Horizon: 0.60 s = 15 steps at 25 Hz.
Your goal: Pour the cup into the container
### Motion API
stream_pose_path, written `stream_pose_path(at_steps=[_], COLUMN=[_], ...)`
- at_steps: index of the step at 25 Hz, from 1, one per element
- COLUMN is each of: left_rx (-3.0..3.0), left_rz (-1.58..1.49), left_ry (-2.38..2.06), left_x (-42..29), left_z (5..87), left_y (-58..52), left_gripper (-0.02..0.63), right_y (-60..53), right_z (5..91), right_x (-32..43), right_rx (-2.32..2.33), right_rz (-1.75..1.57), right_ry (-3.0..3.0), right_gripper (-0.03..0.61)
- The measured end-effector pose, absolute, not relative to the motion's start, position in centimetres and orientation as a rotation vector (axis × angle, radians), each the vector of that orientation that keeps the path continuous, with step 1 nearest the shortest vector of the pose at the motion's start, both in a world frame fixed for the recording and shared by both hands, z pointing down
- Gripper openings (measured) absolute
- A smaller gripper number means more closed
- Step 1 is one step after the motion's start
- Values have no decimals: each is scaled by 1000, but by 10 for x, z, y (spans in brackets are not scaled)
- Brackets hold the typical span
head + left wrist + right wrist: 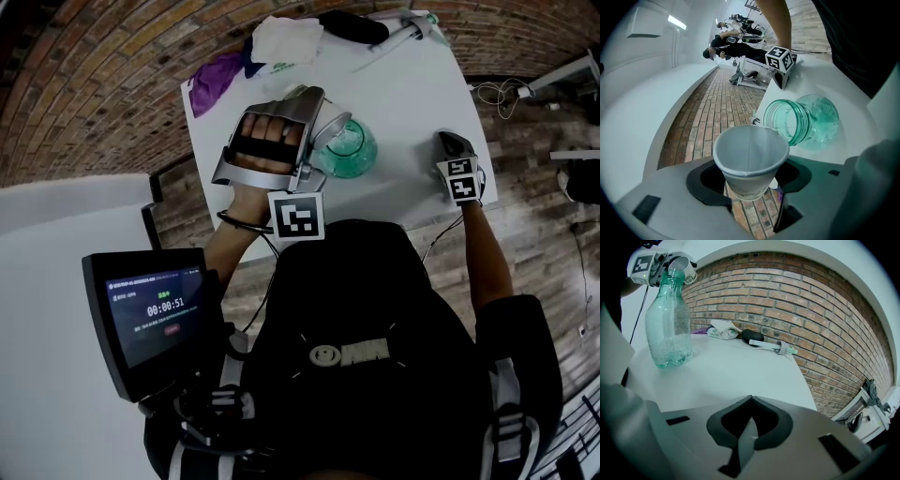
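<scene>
Left gripper clamped on paper cup, rim at green bottle mouth. Right gripper closed, empty, at bottle's 3 o'clock. Cloths and black object well apart at 12.

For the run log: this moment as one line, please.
left gripper: shut on paper cup, tipped at bottle mouth | right gripper: shut, empty | bottle: upright on table

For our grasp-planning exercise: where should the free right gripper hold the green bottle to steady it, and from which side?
The green bottle stands upright with the paper cup at its mouth, so grip its wide body, level, from the right gripper's side.
</scene>
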<state>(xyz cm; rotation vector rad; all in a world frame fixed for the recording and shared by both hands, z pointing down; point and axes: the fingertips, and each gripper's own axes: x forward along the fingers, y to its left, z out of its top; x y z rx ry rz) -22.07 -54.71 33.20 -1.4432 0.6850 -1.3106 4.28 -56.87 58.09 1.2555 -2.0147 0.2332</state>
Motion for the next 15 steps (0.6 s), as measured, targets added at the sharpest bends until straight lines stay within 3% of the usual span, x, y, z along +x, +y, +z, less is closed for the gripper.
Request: stream_pose_path(at_steps=[15], left_rx=[-1433], left_rz=[-1310], left_ry=[677], left_x=[-218], left_z=[331], left_y=[-547], left_gripper=[299], right_y=[-569], right_z=[581], right_x=[44], right_rx=[1254], right_rz=[235], right_ry=[-2015], right_gripper=[3])
